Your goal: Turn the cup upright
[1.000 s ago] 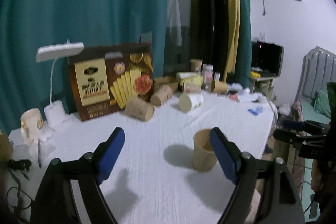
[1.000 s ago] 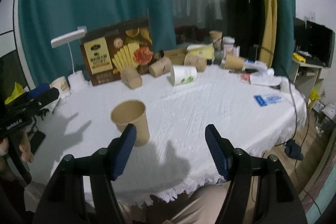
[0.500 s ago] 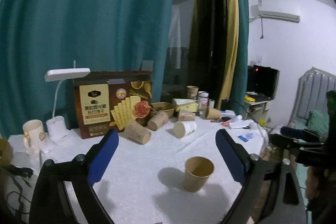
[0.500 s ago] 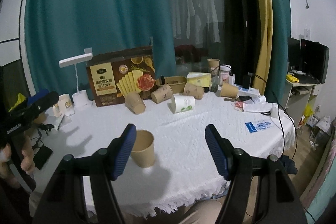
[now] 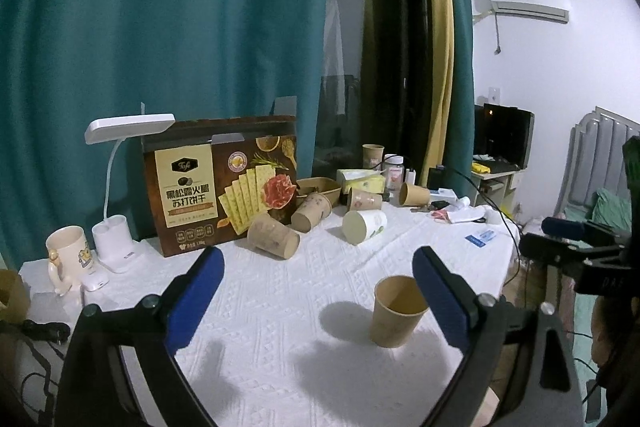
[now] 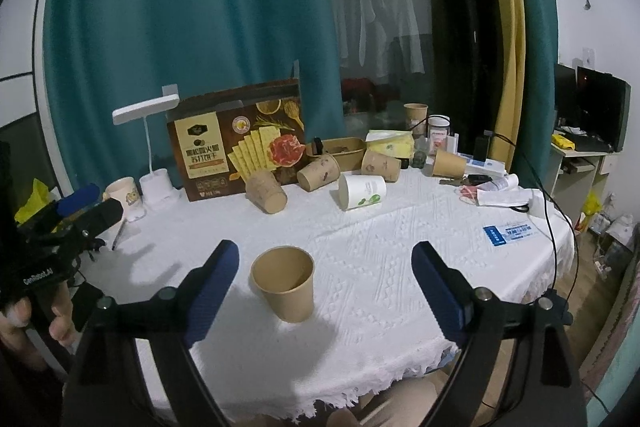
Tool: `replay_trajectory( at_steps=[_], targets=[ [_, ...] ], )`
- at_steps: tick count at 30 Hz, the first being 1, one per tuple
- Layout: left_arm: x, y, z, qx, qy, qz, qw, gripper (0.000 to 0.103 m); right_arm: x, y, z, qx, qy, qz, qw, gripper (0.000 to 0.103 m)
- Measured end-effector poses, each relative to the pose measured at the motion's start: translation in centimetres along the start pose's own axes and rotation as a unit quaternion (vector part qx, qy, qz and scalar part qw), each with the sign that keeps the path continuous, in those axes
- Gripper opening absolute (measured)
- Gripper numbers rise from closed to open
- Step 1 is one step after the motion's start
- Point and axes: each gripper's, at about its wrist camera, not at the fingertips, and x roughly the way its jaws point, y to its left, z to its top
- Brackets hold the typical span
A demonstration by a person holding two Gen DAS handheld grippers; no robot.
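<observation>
Standing upright on the worktop [image 6: 360,259], mouth up and long axis vertical, the cup [image 6: 286,285] sits untouched while the left gripper [image 5: 316,297] and right gripper [image 6: 324,291], jaws just opened, gape wide.

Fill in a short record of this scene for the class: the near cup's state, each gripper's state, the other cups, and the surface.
near cup: plain brown paper cup, upright, mouth up, standing free
left gripper: open, jaws just widened, nothing between them
right gripper: open, jaws just widened, clear of the cup
other cups: white cup and several printed brown cups lying on their sides by the cracker box
surface: white tablecloth
</observation>
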Motion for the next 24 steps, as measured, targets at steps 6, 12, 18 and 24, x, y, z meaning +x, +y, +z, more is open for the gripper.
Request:
replay_trajectory(
  at_steps=[6,12,18,24],
  targets=[
    [0.12,0.01,-0.14,-0.001,0.001,-0.004,1.0,0.096,0.39,0.32,-0.04,-0.007,0.003,0.007,1.0,0.087],
    [0.17,-0.15,-0.14,-0.001,0.001,-0.005,1.0,0.096,0.35,0.21,-0.09,-0.005,0.002,0.009,1.0,0.087],
    [0.1,-0.09,0.01,-0.008,-0.003,-0.008,0.9999,0.096,0.35,-0.01,-0.03,0.002,0.003,0.014,1.0,0.087],
    [0.09,-0.06,0.03,-0.008,0.0,-0.01,0.9999,0.096,0.27,0.0,0.09,0.0,0.0,0.012,1.0,0.087]
  ],
)
